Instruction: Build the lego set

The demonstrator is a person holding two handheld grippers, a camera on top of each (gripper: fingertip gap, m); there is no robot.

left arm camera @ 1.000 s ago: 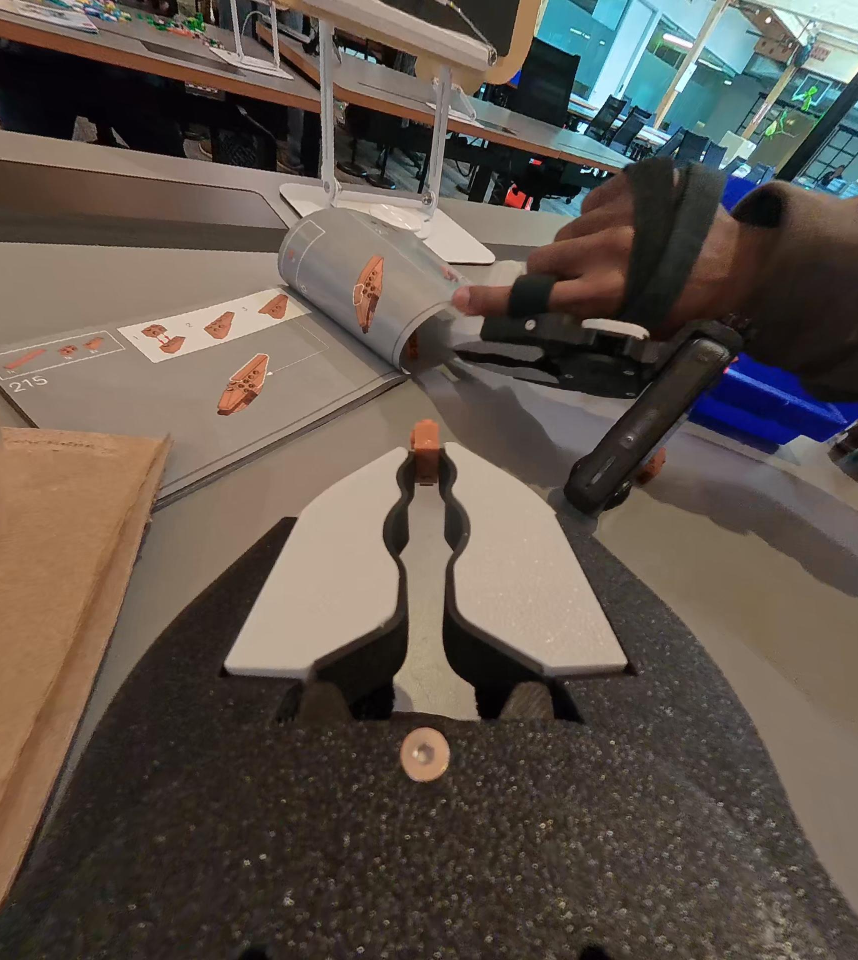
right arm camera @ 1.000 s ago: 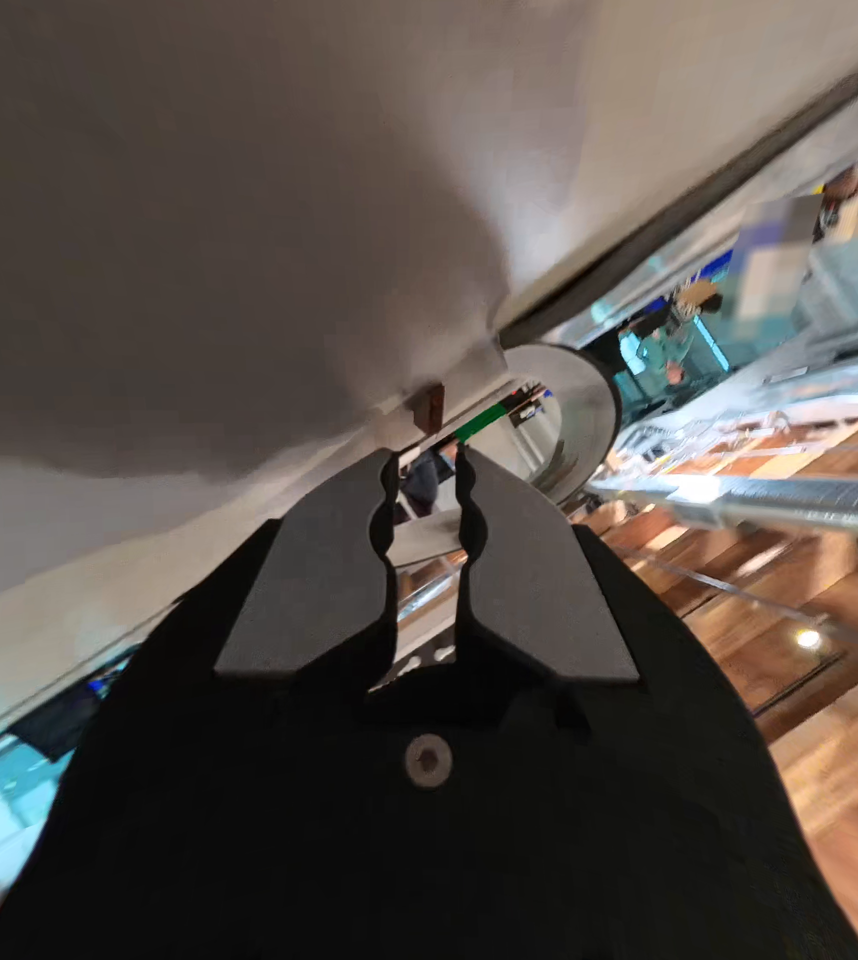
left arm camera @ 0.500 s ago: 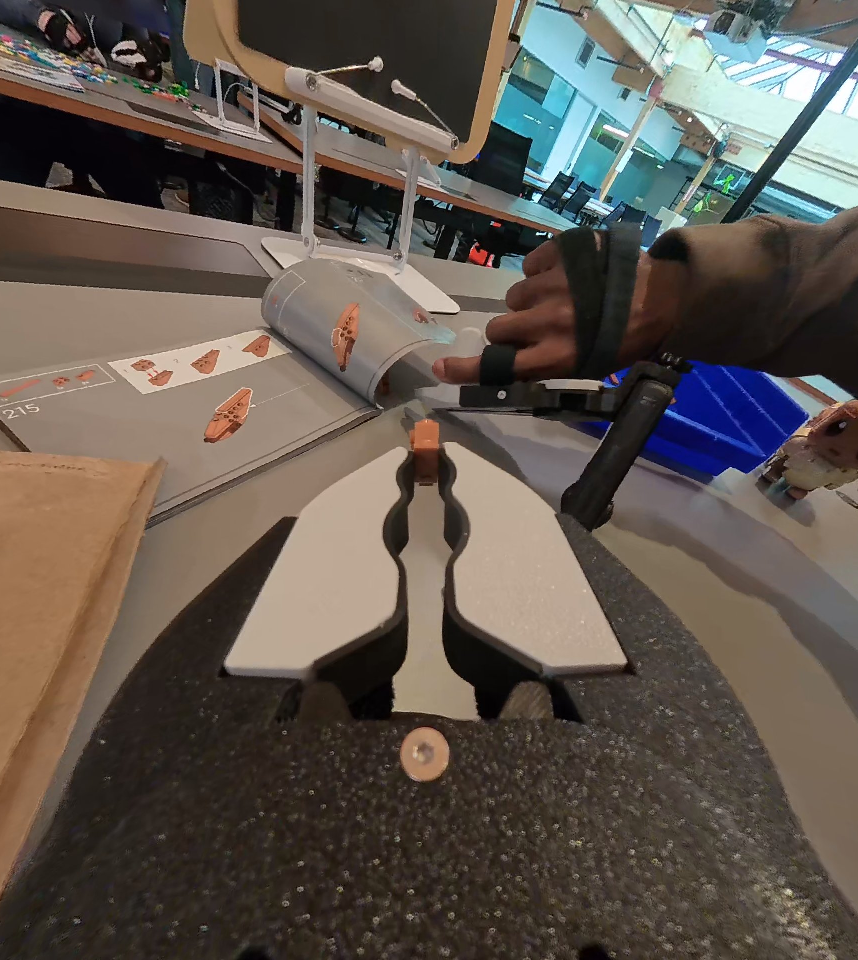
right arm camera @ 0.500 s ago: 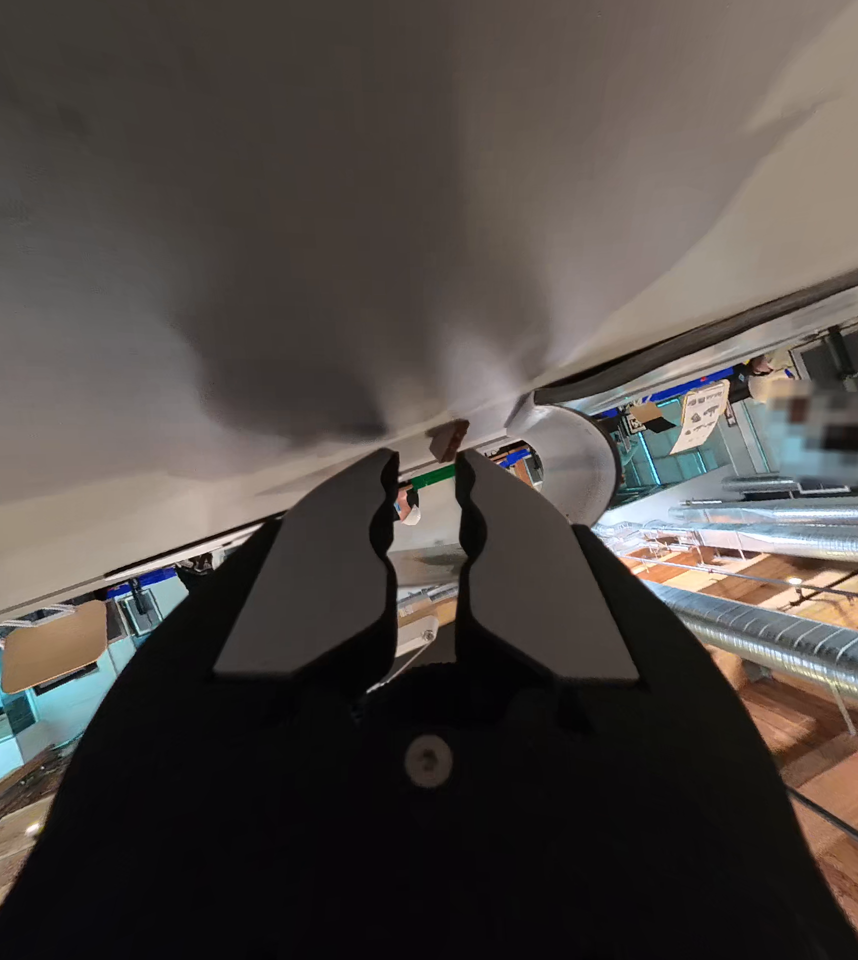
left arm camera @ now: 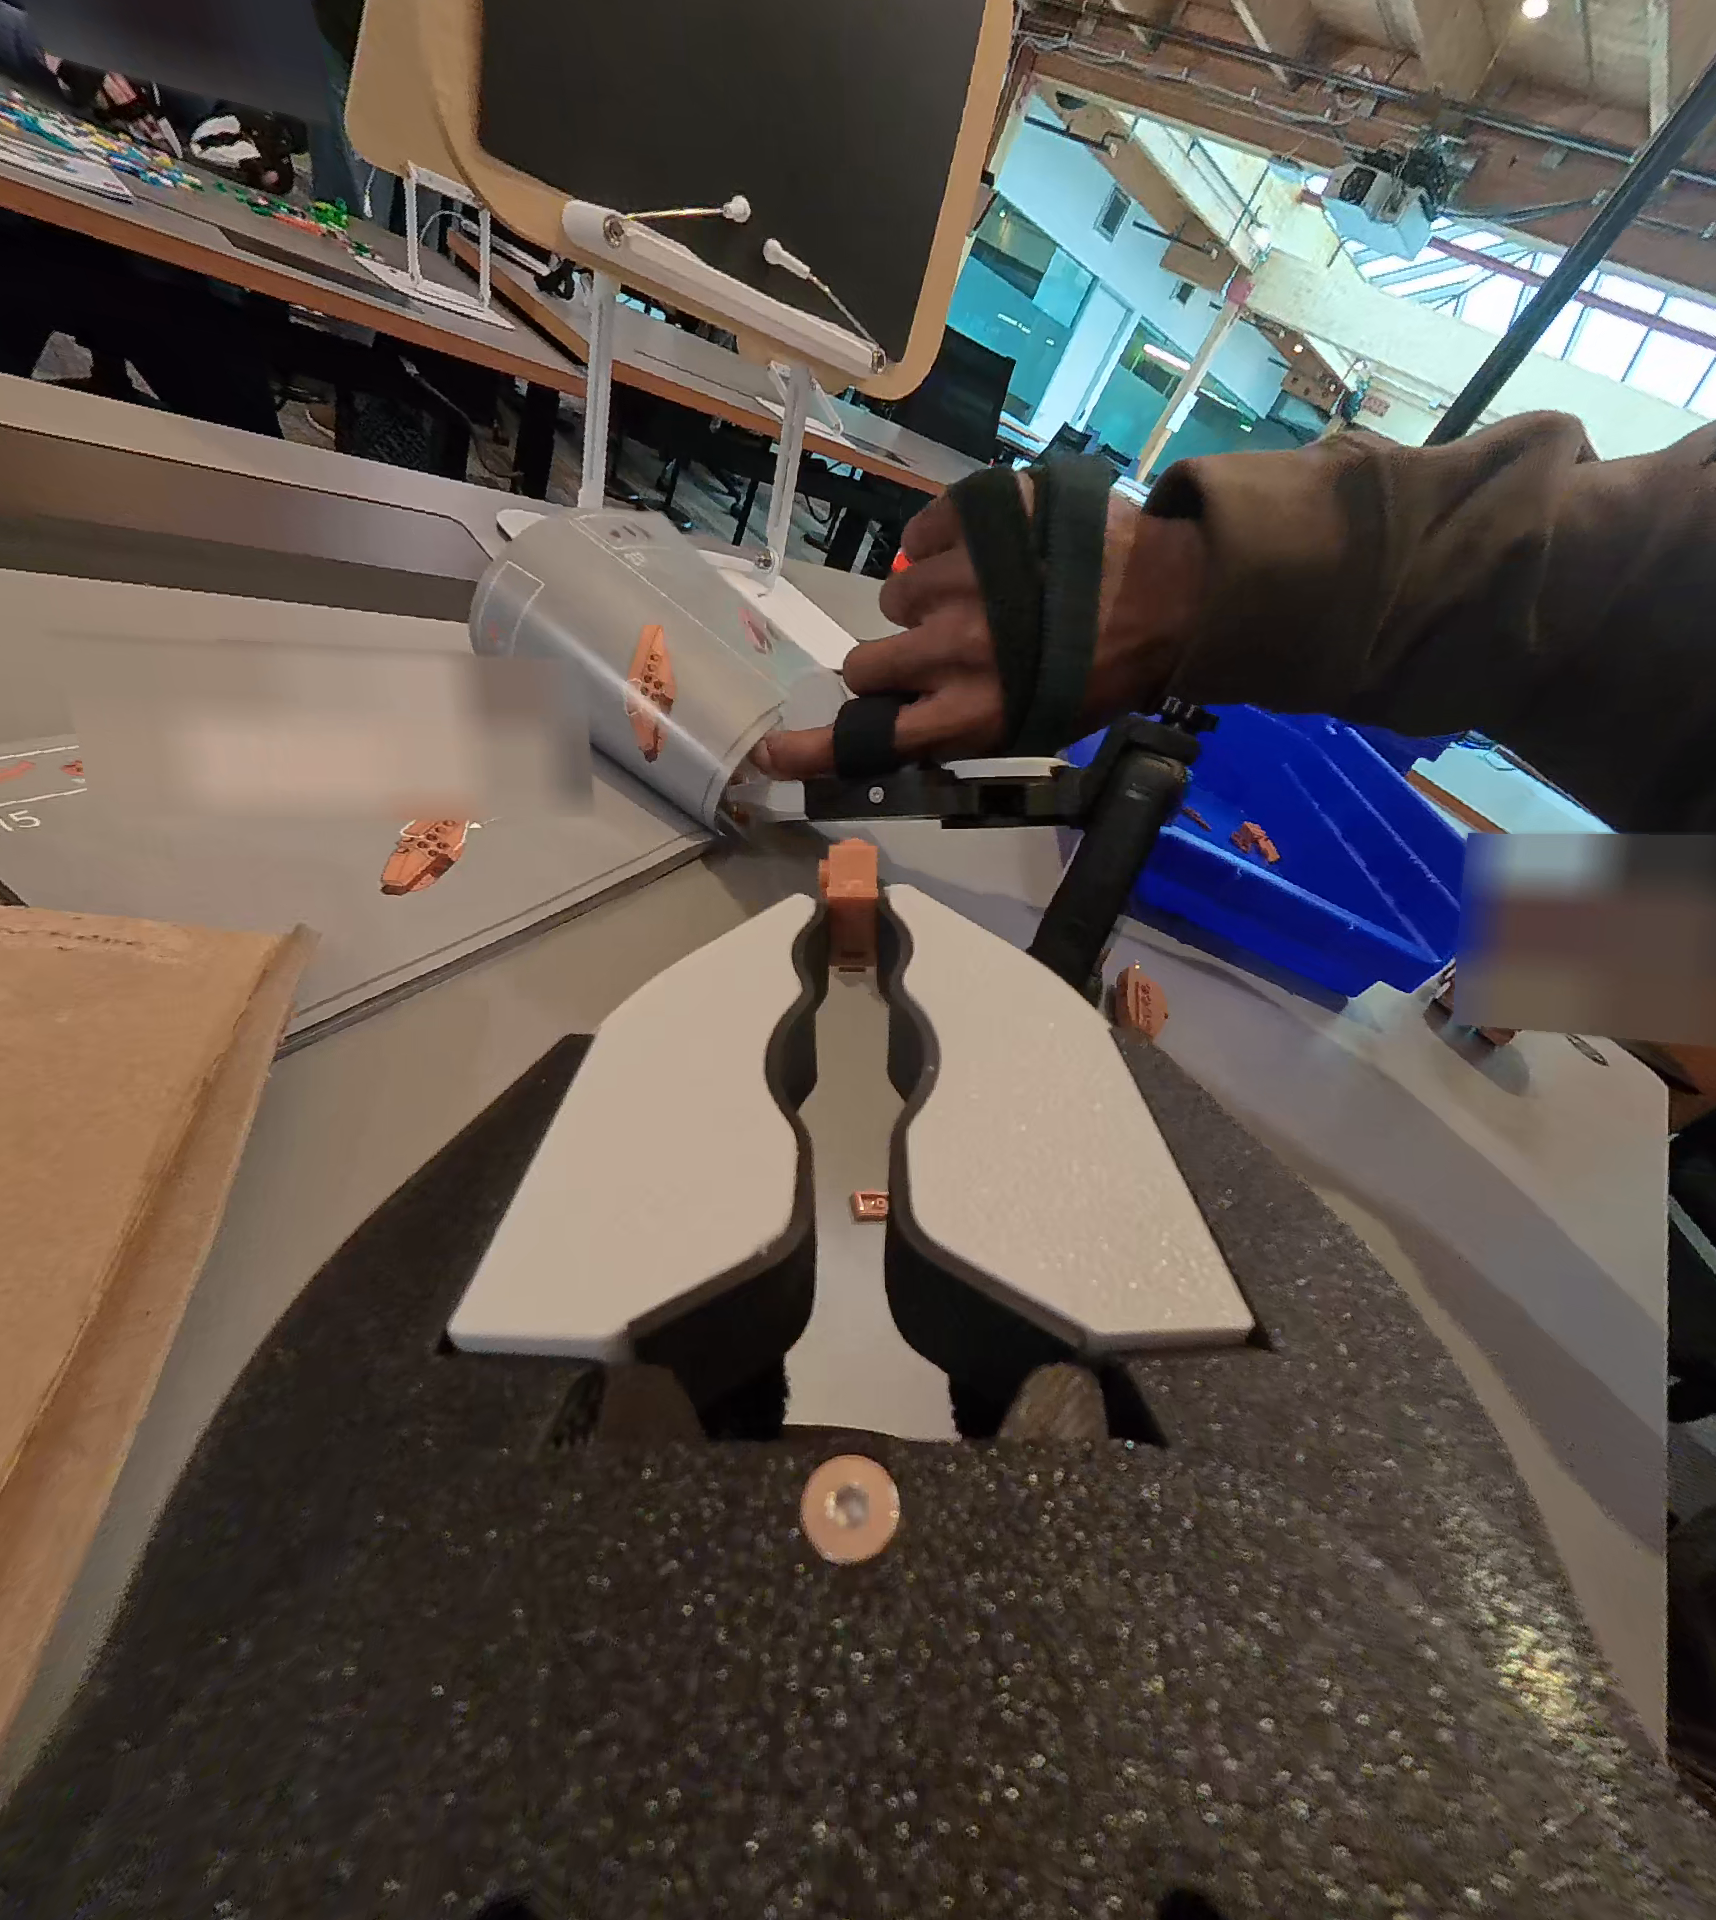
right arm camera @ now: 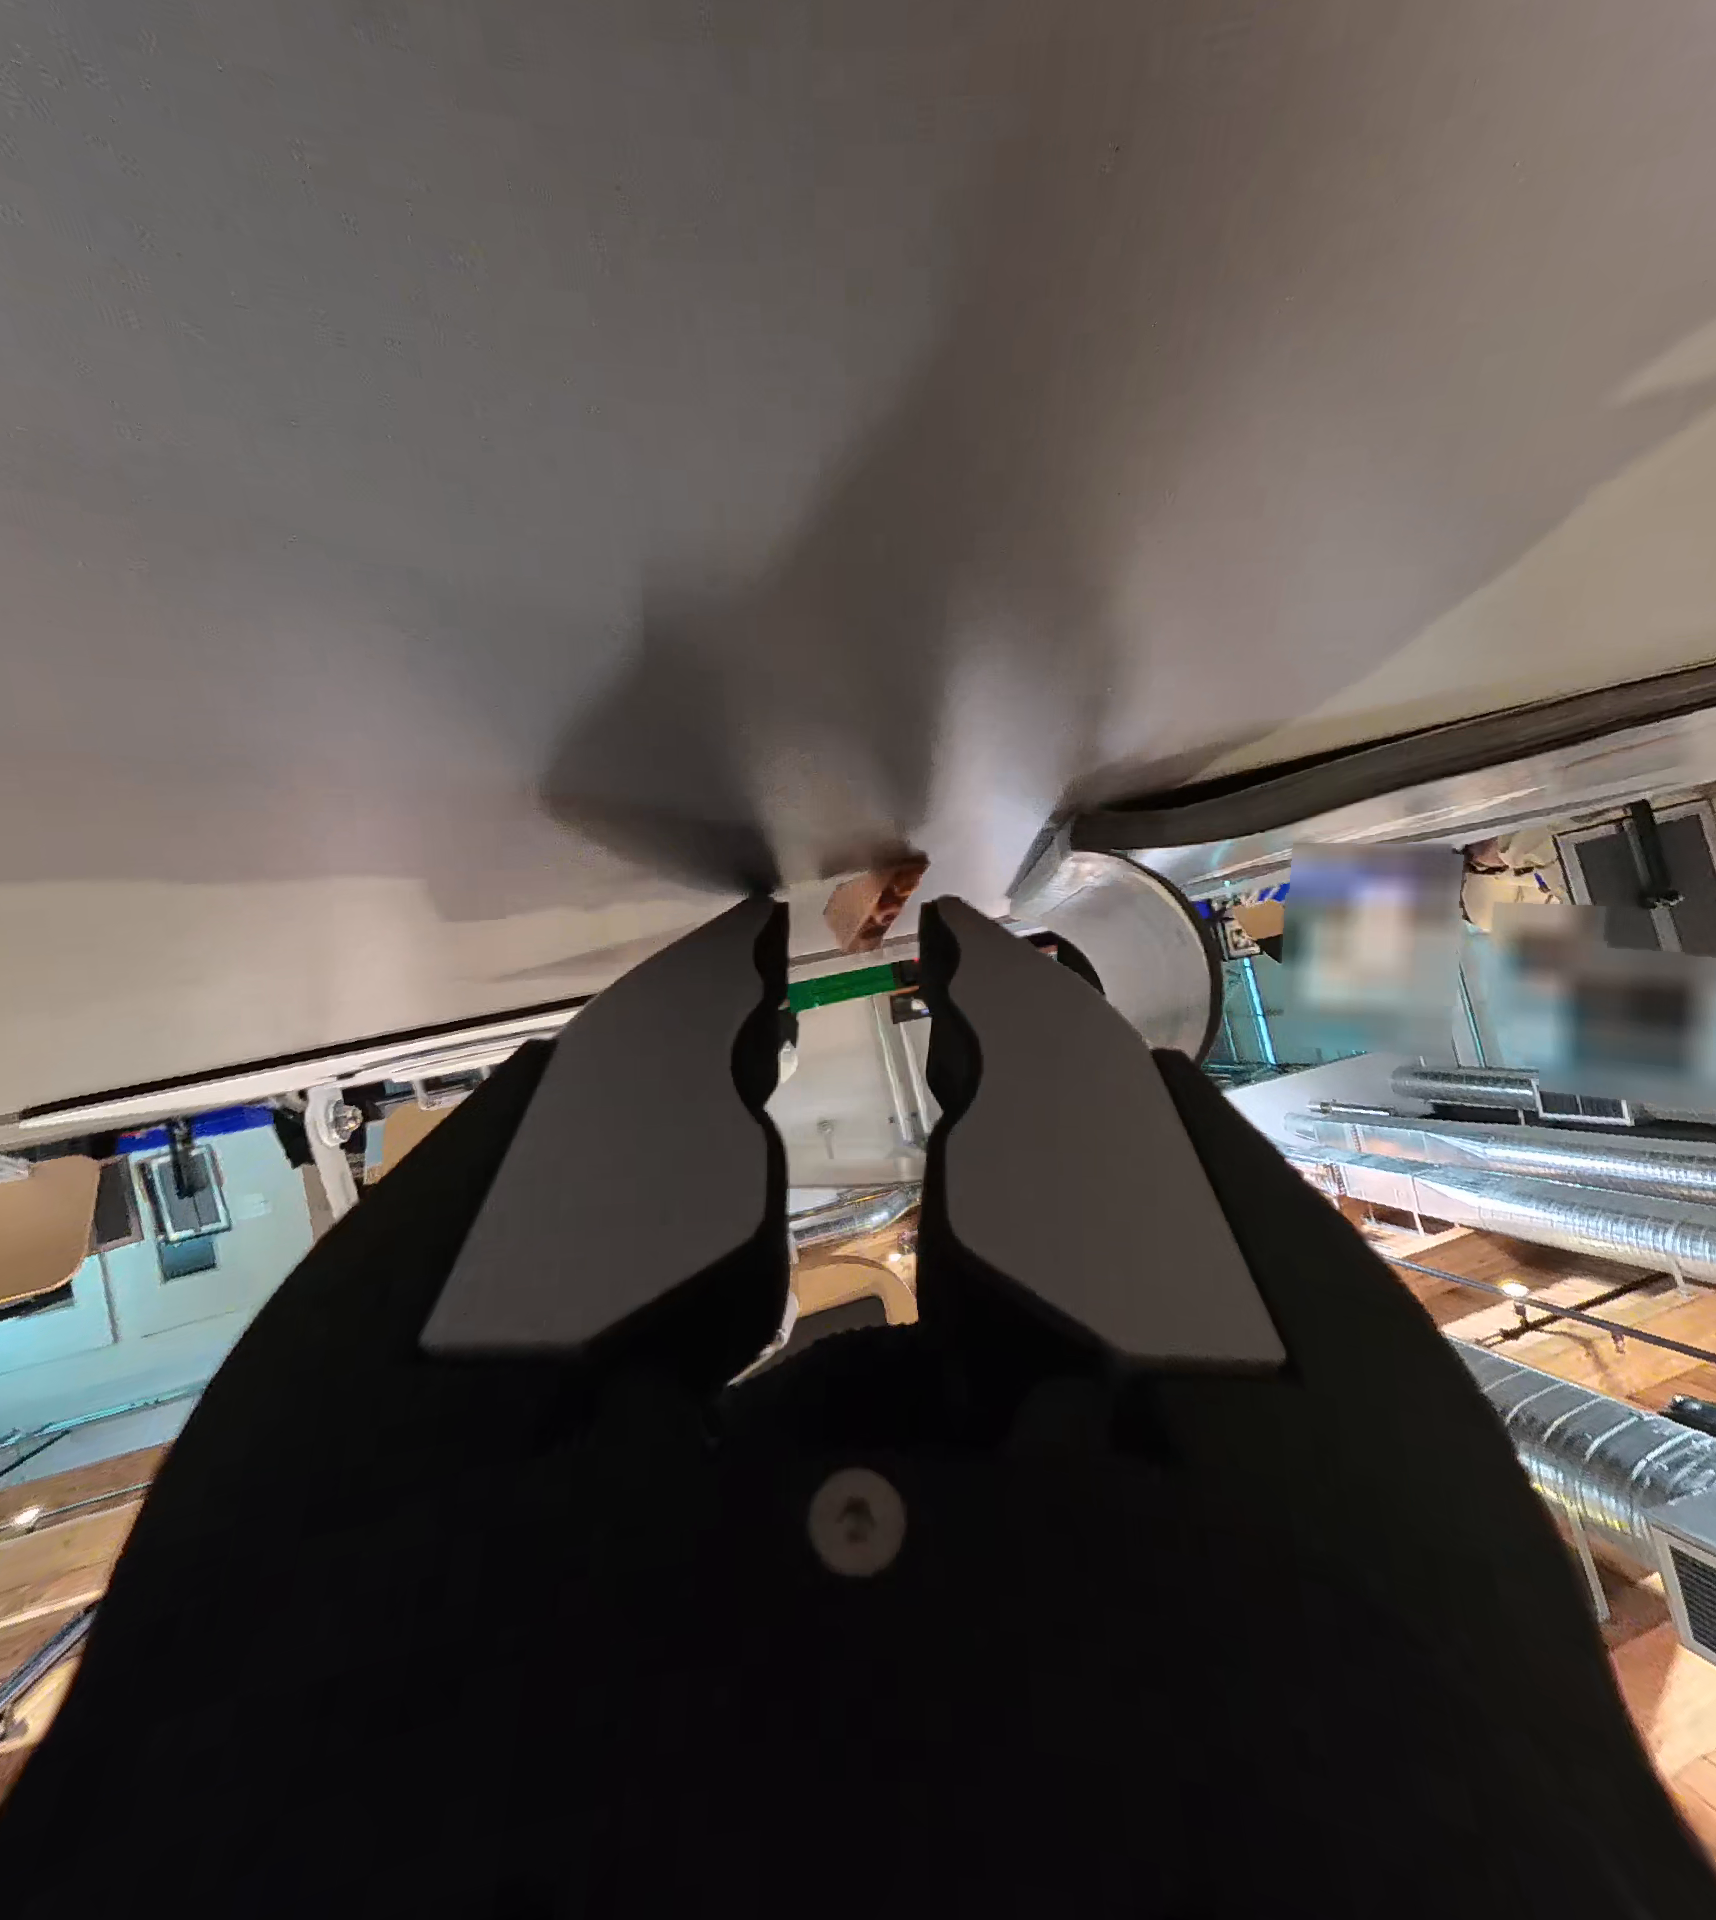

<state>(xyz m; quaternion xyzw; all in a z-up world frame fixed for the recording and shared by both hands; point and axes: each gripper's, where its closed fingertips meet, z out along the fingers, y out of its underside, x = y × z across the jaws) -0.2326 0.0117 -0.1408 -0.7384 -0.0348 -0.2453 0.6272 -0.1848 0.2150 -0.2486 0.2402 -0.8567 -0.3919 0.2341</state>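
My left gripper (left arm camera: 849,914) is shut on a small orange-brown lego piece (left arm camera: 849,883), held above the grey table (left arm camera: 1301,1195). The open instruction booklet (left arm camera: 314,862) lies ahead to the left. A hand holds my right gripper (left arm camera: 771,816) sideways at the booklet's right edge, under a curled page (left arm camera: 625,644) that a finger touches. The right wrist view is upside down. There the right gripper (right arm camera: 854,906) has its jaws a narrow gap apart against the grey page (right arm camera: 729,416). A small brown shape (right arm camera: 875,899) sits just past the tips; I cannot tell if it is a brick or a print.
A blue bin (left arm camera: 1290,894) with brown pieces stands at the right. A round brown piece (left arm camera: 1140,1003) and a tiny brown piece (left arm camera: 869,1203) lie on the table. Cardboard (left arm camera: 54,1195) lies at the left. A board on a white stand (left arm camera: 729,156) stands behind the booklet. Across from one pair of fingers to the other is roughly 25 cm.
The right gripper and hand have moved down and left to the booklet's edge, still curling the page. The left gripper keeps its piece; a tiny loose piece now shows between its fingers.
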